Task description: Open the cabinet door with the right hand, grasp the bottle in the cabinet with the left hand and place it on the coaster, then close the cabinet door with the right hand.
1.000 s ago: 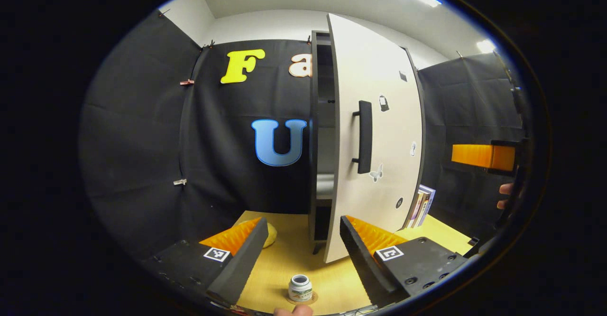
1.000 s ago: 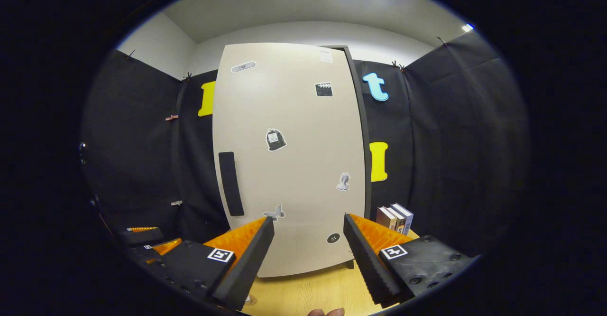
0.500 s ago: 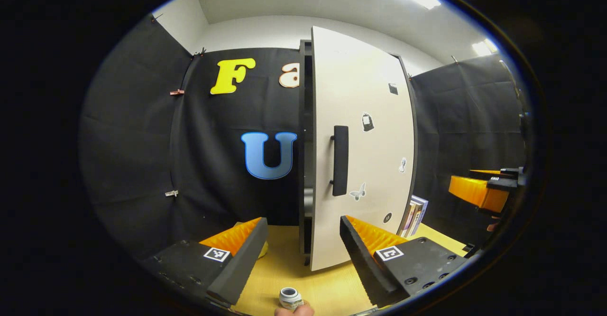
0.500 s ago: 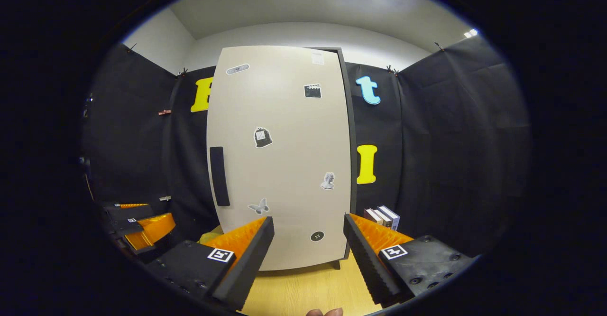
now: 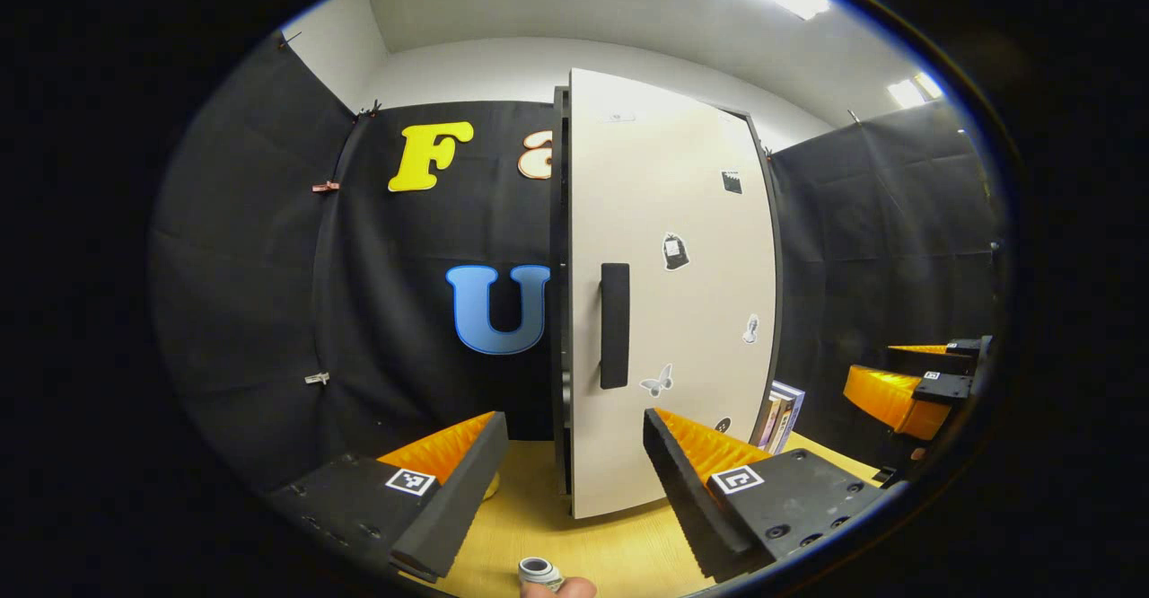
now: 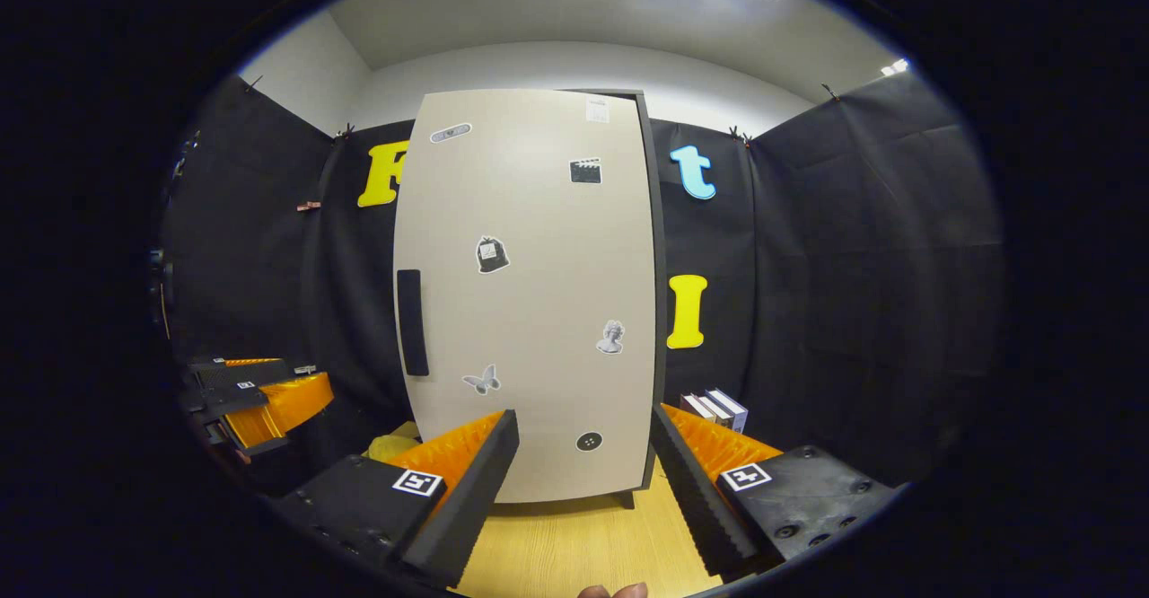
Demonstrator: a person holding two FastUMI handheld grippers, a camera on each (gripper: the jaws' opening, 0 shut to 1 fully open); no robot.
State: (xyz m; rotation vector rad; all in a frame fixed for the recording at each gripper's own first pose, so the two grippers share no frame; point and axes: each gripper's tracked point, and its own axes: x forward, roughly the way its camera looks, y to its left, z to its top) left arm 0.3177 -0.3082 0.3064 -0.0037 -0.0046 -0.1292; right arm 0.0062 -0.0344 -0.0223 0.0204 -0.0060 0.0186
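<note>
Grippers first: the left gripper (image 5: pixel 574 454) has its ridged, wedge-shaped fingers spread wide with nothing between them, and the right gripper (image 6: pixel 583 459) is spread just as wide and empty too, touching nothing. In the left gripper view the small white bottle (image 5: pixel 537 569) with a round open neck sits on the pale wood-grain tabletop (image 5: pixel 619 553) at the very bottom edge, near a fingertip. The tall beige cabinet door (image 6: pixel 530 293), flat and smooth, looks nearly flush with the dark cabinet frame (image 5: pixel 560 293), and I can't tell if it's fully closed. One long black bar handle (image 5: pixel 614 325), a handful of little stickers, a few upright books (image 6: pixel 714 407) beside the cabinet.
</note>
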